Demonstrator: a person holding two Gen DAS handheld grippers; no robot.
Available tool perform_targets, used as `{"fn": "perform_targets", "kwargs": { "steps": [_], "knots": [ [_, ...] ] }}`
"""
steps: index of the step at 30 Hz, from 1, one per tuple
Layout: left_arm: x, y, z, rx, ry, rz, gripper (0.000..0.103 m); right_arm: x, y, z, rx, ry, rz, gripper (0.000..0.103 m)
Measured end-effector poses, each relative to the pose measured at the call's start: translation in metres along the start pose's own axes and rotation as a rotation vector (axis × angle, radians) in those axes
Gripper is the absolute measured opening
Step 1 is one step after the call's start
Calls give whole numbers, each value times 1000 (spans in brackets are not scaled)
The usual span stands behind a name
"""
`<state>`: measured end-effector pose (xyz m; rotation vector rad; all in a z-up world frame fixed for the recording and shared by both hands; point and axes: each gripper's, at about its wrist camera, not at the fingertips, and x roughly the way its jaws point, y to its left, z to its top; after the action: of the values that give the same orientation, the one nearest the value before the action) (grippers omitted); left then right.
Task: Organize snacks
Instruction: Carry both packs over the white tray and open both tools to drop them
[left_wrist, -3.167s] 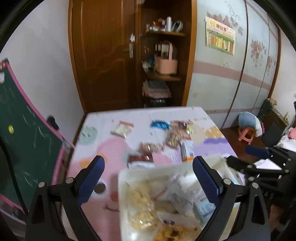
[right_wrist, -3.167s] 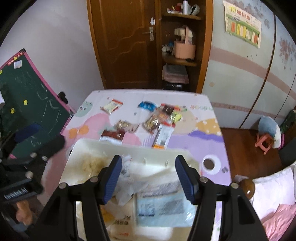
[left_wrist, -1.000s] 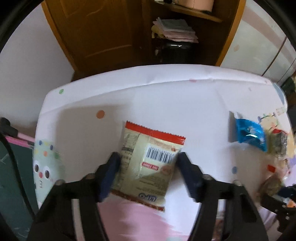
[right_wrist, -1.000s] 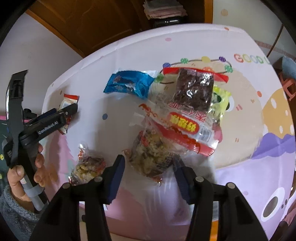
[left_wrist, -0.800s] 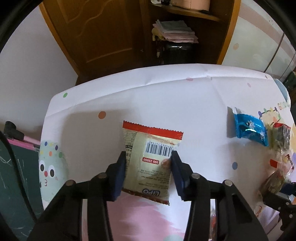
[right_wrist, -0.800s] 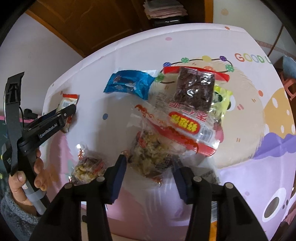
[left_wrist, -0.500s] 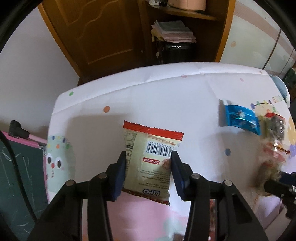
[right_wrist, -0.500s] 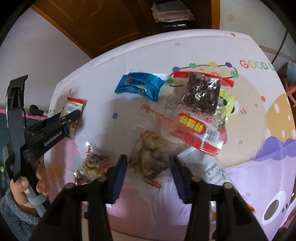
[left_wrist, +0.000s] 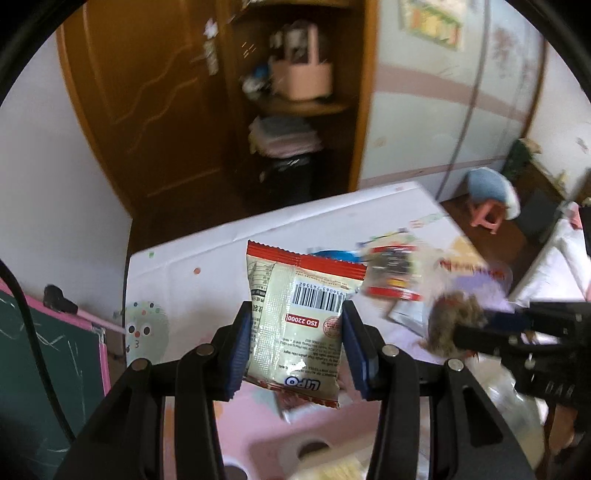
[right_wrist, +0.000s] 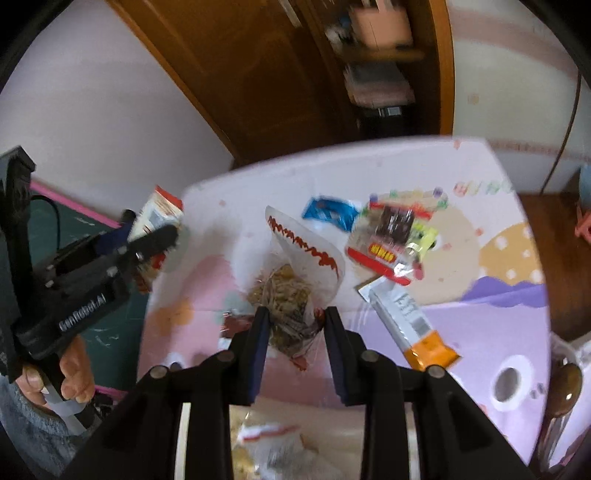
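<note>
- My left tongs (left_wrist: 297, 345) were clamped on the cream-and-red packet (left_wrist: 299, 321), lifted clear of the counter (left_wrist: 207, 269).
- My right tongs (right_wrist: 295, 341) had pinched the clear bag of brown snacks (right_wrist: 295, 284) by its lower end, also off the counter.
- Other packets lay beyond: a blue one (right_wrist: 328, 211), a dark one with a red strip (right_wrist: 391, 229), an orange-tipped bar (right_wrist: 410, 325).
- As I judged it, both loads should travel level to the white tray at the near edge, kept apart; the bag hung loose, so slow swings seemed safest.
</note>
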<state>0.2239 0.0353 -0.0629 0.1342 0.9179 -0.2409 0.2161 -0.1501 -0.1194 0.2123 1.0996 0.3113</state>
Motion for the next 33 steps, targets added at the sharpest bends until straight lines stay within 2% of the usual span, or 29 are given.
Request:
{"fn": "perform_targets", "kwargs": {
  "steps": [6,9,13,16,19,22,26,32,33],
  "knots": [
    [-96,-27,-29,5,-97,-89,44,-110,15,-38,-106,-191,-16,30],
    [-144,-35,-49,-34,-158,-147,44,-160,25,-65,-167,-305,-39,30],
    [-189,-43,-78,-102,-212,-187,44,-209,37,-101,-221,-423,-58,30],
    [-210,-48,-100,-137,-251,-176,44,-233,43,-128,-248,-491,-63,30],
    [-220,-61,-125,-131,-284,-127,45,-243,45,-151,-261,-532,-76,30],
    [-219,-73,-147,-133,-283,-127,45,-240,43,-165,-251,-513,-68,30],
    [-201,-85,-168,-139,-237,-141,45,-213,34,-177,-239,-409,-85,30],
    [-160,-93,-187,-156,-78,-128,46,-173,31,-194,-256,-232,-140,32],
    [-153,-93,-191,-166,-53,-119,52,-167,31,-196,-262,-210,-154,33]
  ]
}}
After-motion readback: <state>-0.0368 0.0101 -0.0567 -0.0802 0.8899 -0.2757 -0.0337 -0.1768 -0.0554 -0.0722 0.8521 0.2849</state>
